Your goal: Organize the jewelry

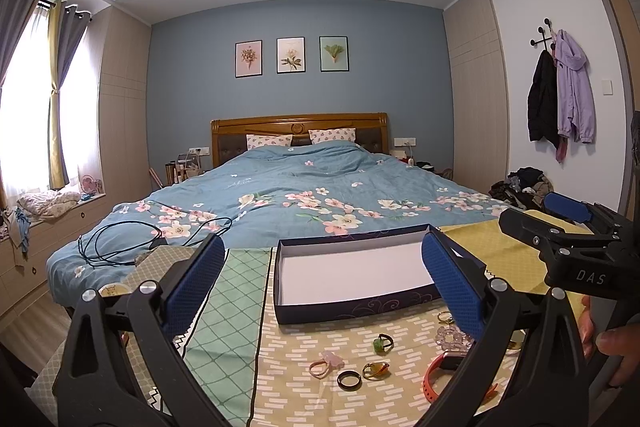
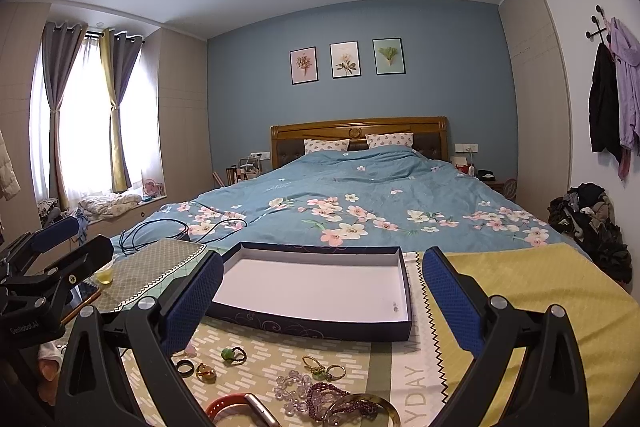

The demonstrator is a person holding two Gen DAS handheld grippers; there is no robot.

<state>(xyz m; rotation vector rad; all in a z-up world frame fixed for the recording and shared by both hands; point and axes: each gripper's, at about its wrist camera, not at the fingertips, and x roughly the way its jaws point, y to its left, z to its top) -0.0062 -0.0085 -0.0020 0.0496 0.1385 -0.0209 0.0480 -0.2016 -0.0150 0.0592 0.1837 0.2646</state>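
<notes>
1. The left tongs point(image 1: 324, 287) are wide open and hold nothing. The right tongs point(image 2: 322, 301) are wide open too, with nothing in them.
2. The box point(image 1: 352, 267) sits on the counter point(image 1: 280, 367) just past both tongs. It has no lid and looks bare inside, but for a tiny dark speck near one corner, seen only in the right view.
3. The jewelry lies on the counter below the tongs, on the near side of the box.
4. In the left view, a pink ring point(image 1: 325, 367), a dark ring point(image 1: 349, 380), a gold ring point(image 1: 376, 370) and a green ring point(image 1: 382, 342) lie between the two fingers.
5. The orange watch point(image 1: 438, 375) is partly hidden by the right finger of the left tongs. A clear bead bracelet point(image 1: 452, 338) is half hidden there too.
6. Only the right view shows a purple bead bracelet point(image 2: 332, 401) and a bangle point(image 2: 360, 409), cut off at the bottom edge.
7. In the right view the pink ring is almost fully hidden behind the left finger.
8. A phone point(image 2: 86, 293) and a small cup point(image 2: 105, 275) show left of the right tongs.
9. A hand point(image 1: 612, 347) shows at the right edge of the left view, cut off.
</notes>
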